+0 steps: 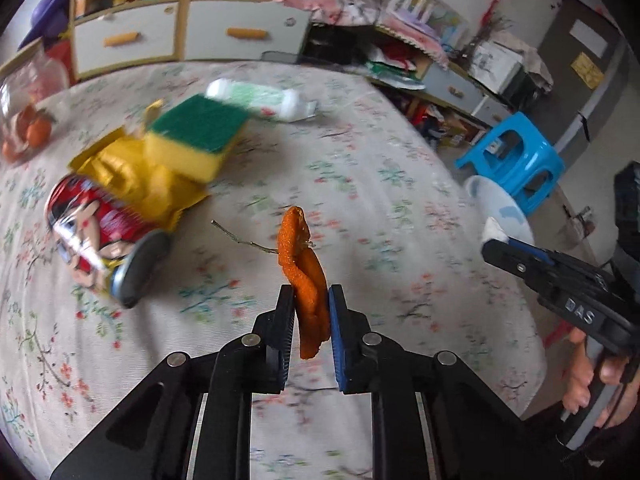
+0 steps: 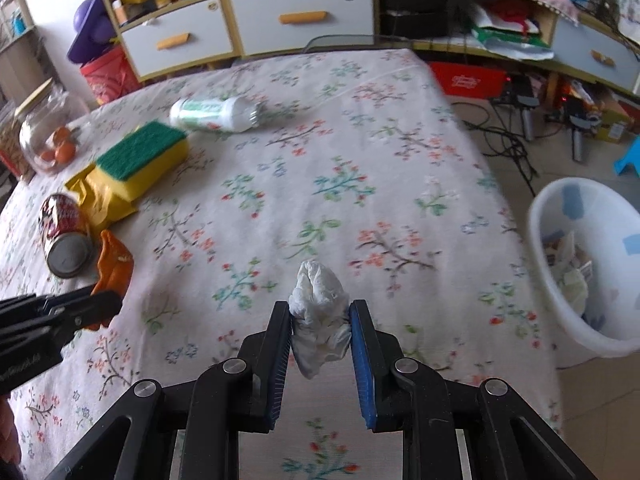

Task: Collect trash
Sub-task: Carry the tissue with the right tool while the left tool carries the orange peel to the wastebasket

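Note:
My left gripper (image 1: 310, 294) is shut on an orange peel (image 1: 303, 276) and holds it above the floral tablecloth; the peel also shows in the right wrist view (image 2: 114, 268). My right gripper (image 2: 320, 312) is shut on a crumpled white tissue (image 2: 318, 316), held above the table's near part. The white trash bin (image 2: 560, 280) with paper scraps inside stands on the floor off the table's right edge; its rim shows in the left wrist view (image 1: 500, 204). A thin twig (image 1: 244, 238) lies on the cloth just beyond the peel.
On the table's left lie a red can (image 2: 64, 232) on its side, a yellow bag (image 2: 100, 196), a green-yellow sponge (image 2: 142, 160), a white bottle (image 2: 216, 110) on its side and a glass jar (image 2: 48, 136) with oranges. A blue stool (image 1: 516, 156) and cabinets stand beyond.

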